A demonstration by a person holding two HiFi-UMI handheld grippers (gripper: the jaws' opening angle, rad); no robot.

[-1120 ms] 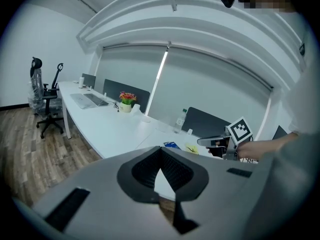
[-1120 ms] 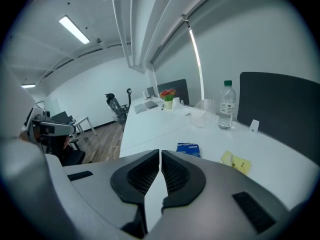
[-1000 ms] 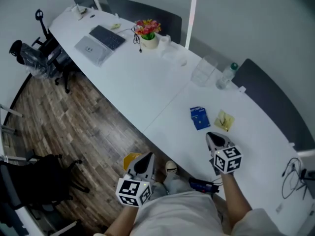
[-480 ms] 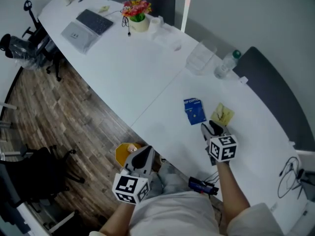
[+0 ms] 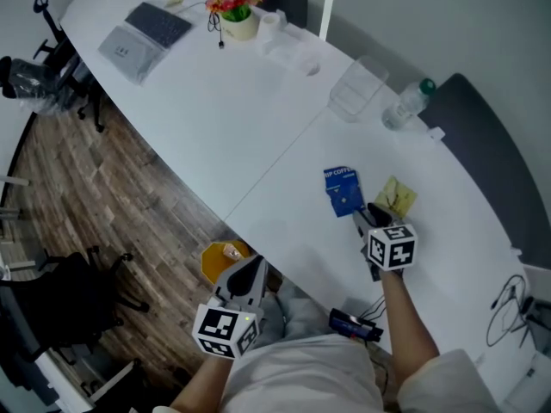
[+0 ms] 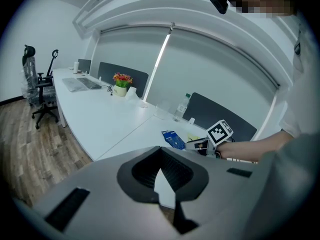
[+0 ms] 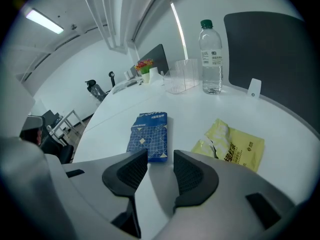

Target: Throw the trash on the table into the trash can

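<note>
A blue packet and a crumpled yellow wrapper lie flat on the white table. My right gripper hovers just short of them. Its jaws have just been opening and nothing is between them. In the right gripper view the blue packet lies just beyond the open right gripper, with the yellow wrapper to its right. A yellow trash can stands on the floor under the table edge. My left gripper hangs over it, shut and empty; its tips meet.
At the table's far side stand a water bottle and a clear container. A laptop and a flower pot sit at the far left. Office chairs stand on the wood floor. Cables lie at the right.
My right gripper has dropped forward toward the blue packet and its jaws have opened. My left gripper has sunk a little beside the trash can.
</note>
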